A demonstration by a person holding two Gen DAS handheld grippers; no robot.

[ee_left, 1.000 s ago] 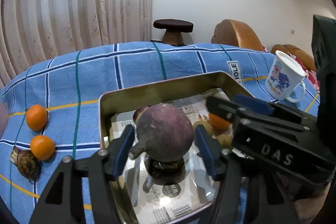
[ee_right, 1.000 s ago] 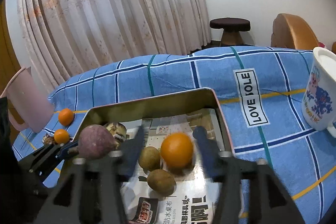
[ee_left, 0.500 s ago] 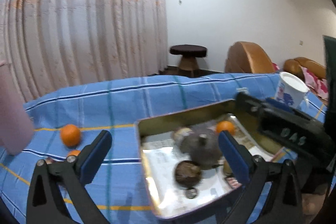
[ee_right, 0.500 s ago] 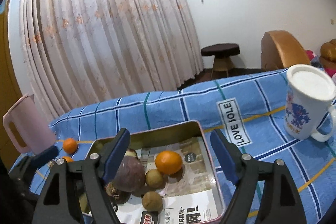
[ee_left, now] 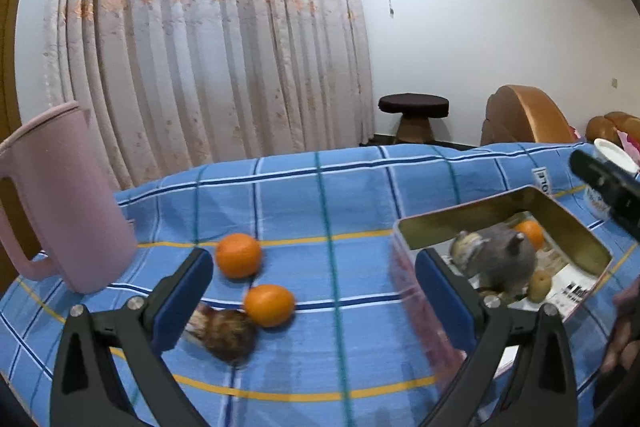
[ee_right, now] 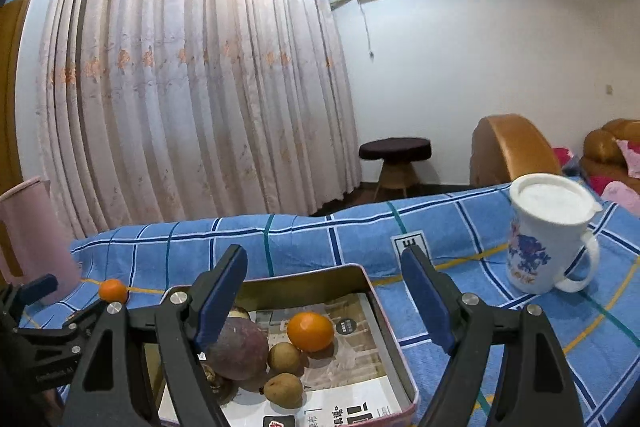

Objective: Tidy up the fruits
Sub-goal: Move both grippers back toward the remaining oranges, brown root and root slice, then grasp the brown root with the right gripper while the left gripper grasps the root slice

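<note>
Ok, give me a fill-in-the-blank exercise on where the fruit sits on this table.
1. The gold metal tin holds ___ orange tangerine.
2. Out on the blue checked cloth lie ___ orange tangerines.
3. The dark purple round fruit lies inside the ___.
4. The tall jug is coloured ___.

Missing: one; two; tin; pink

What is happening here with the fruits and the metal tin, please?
A person with a gripper in each hand is sorting fruit into a metal tin on a blue checked cloth. Both jaws have just been opening and hold nothing. The left gripper now faces two oranges and a brown husk-like piece that lie outside the tin. The right gripper hovers over the tin, which holds a purple fruit, an orange and small brown fruits.
</note>
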